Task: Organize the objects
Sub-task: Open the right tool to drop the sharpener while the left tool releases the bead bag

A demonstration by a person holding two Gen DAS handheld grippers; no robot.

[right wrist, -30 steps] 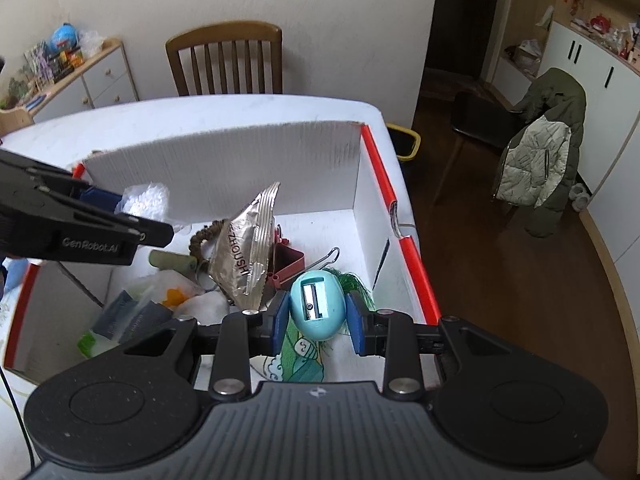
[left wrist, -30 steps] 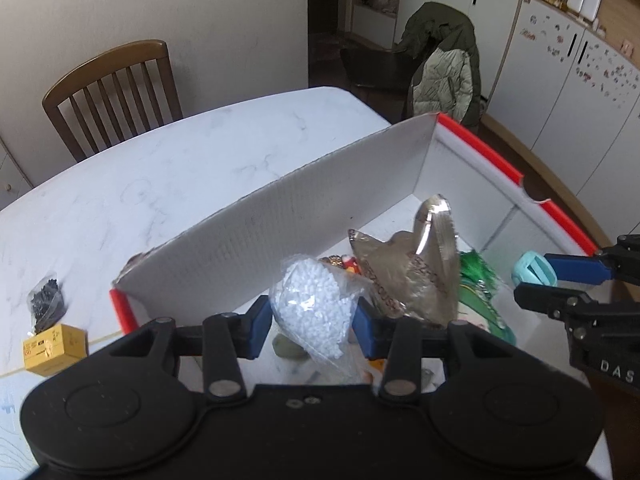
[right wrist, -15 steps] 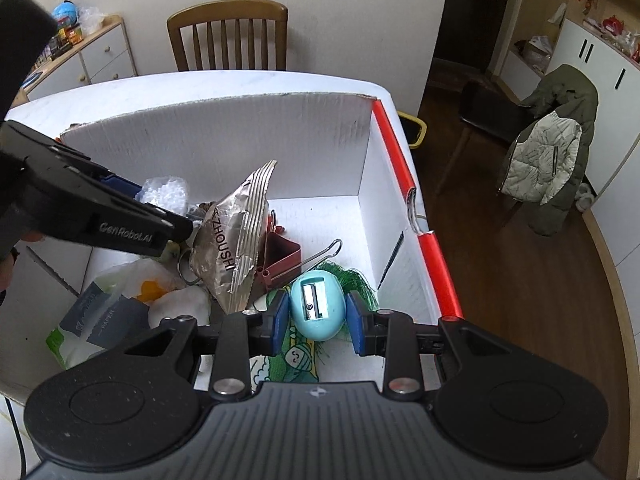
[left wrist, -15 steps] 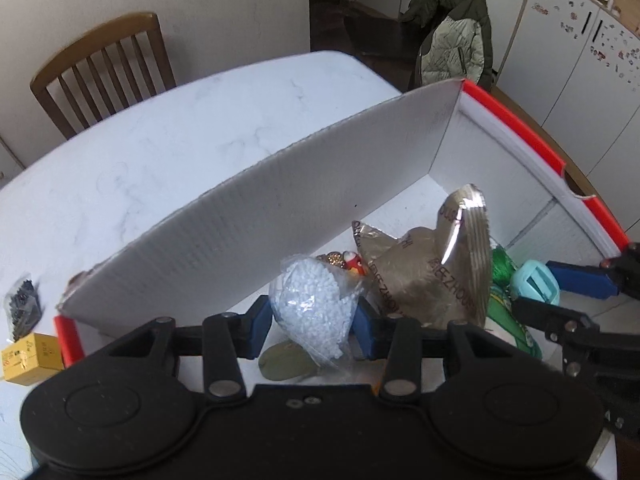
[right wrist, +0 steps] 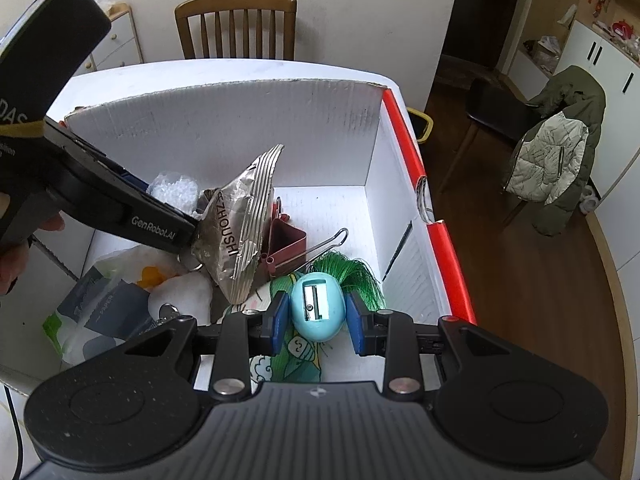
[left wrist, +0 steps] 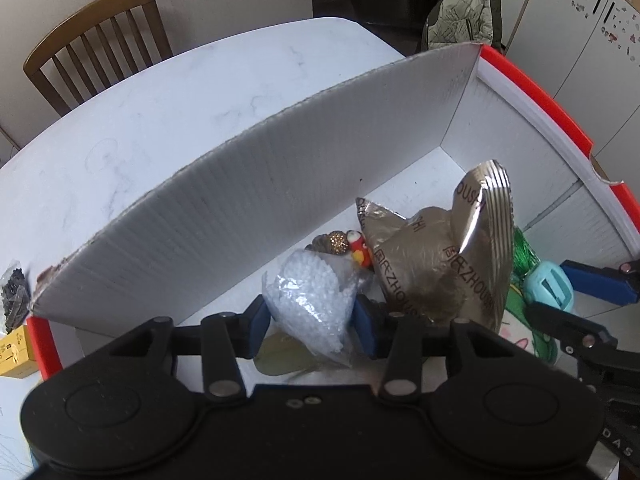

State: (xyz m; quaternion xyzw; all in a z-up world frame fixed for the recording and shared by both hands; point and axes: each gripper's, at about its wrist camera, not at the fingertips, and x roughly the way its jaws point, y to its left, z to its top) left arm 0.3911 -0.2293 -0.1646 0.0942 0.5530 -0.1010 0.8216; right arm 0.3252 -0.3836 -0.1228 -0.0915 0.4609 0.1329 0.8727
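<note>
Left gripper (left wrist: 308,322): its two blue pads press on a clear bag of little white beads (left wrist: 310,294). It holds the bag inside the box, low and near the long wall.
Right gripper (right wrist: 316,322): its blue pads squeeze a light blue egg-shaped pencil sharpener (right wrist: 317,307). The sharpener's blade side faces up. It is held over the near right part of the box.
Box (right wrist: 248,120): a big white cardboard box with red edges. It sits on a white table (left wrist: 168,100). Both grippers reach into it.
Silver bag (right wrist: 240,228): a crinkly foil snack bag standing up in the middle of the box, between the two grippers. The tip of the left gripper is touching it or just beside it in the right camera view.
Green stuff (right wrist: 356,276): shiny green strands under and behind the sharpener.
Red clip (right wrist: 286,242): a dark red binder clip just right of the silver bag.
Small toy (left wrist: 360,250): a red and yellow thing near the long wall, next to a gold glittery ball (left wrist: 336,242).
Tissue pack (right wrist: 100,308): lies in the near left part of the box.
Outside the box: a small yellow box (left wrist: 14,350) lies on the table by the box's red corner.
Chair (right wrist: 236,26): a brown wooden chair stands at the far side of the table.
</note>
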